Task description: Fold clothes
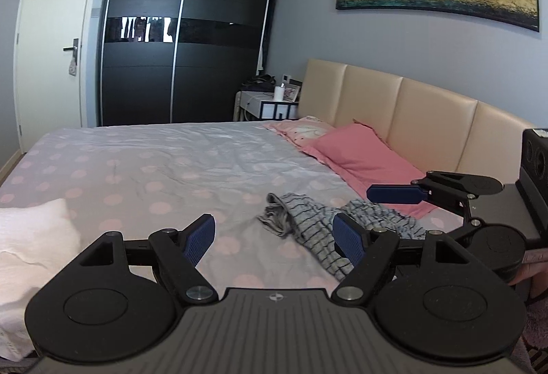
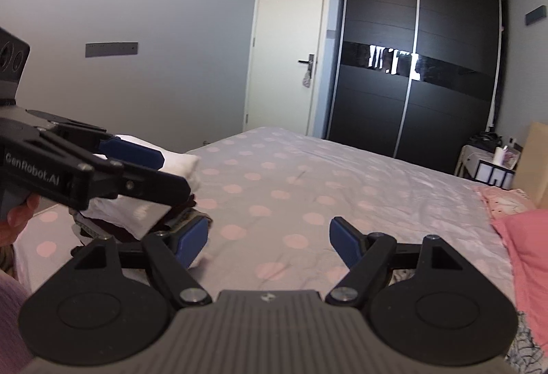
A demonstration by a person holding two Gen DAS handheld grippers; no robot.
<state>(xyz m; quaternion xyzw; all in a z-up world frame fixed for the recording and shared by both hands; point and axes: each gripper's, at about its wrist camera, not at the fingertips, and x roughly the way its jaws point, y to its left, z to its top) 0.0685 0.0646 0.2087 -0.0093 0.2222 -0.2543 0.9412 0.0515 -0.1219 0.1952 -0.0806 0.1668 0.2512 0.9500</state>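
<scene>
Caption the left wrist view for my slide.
Open left hand-held gripper above a crumpled striped garment on the bed.

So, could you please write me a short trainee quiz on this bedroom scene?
1. True or false: the left gripper is shut on the striped garment.
2. Where does the garment lie? A) on the bed, crumpled; B) folded on the pink pillow; C) on the nightstand.
3. Fill in: the right gripper's jaws are ____.

Key: 1 false, it is open and holds nothing; 2 A; 3 open.
</scene>
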